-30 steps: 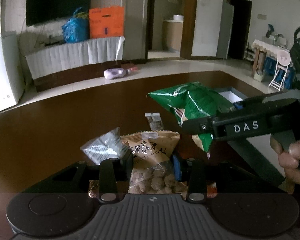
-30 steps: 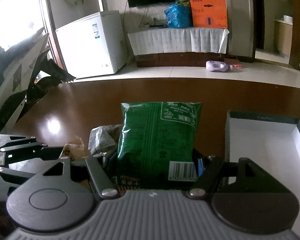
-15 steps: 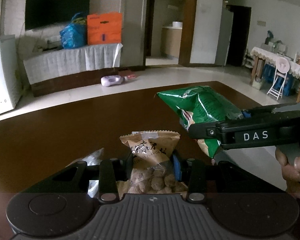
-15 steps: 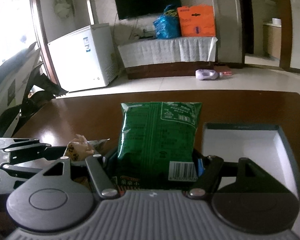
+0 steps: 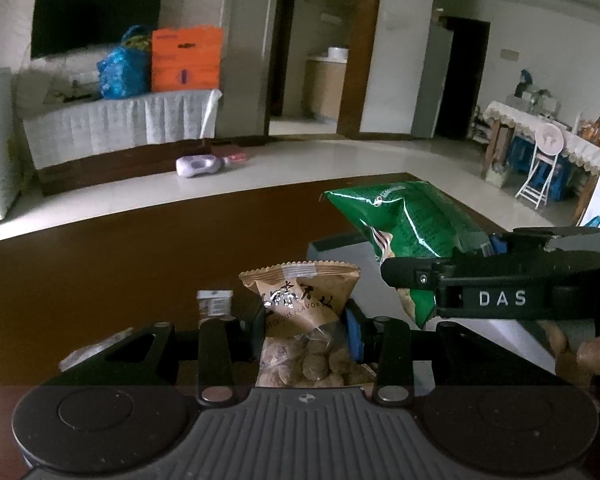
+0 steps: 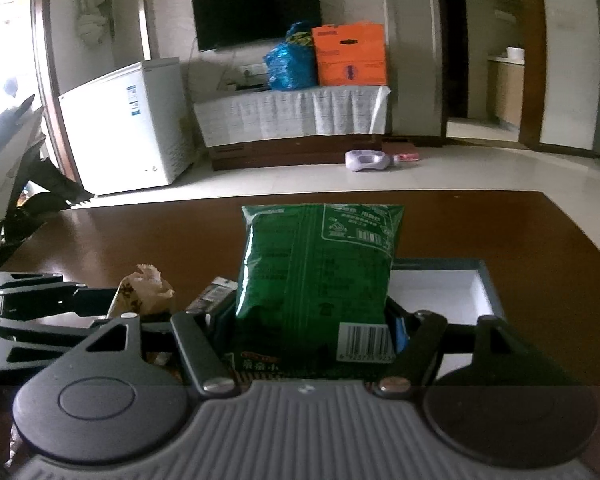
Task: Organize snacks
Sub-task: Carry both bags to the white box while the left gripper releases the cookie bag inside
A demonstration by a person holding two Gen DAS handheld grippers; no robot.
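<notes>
pinching the brown snack packet (image 5: 300, 312), left jaws; right jaws clamped on green bag (image 6: 320, 268)

We cannot see the lower end of the green snack bag (image 6: 316, 276) behind the gripper body. The white box (image 6: 440, 292) is partly hidden; its contents remain undetermined.

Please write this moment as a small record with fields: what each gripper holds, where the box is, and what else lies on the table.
left gripper: shut on brown snack bag
right gripper: shut on green snack bag
box: open, white inside, on the table beyond the green snack bag
table: dark brown wood
other items: small packet lying on the table
</notes>
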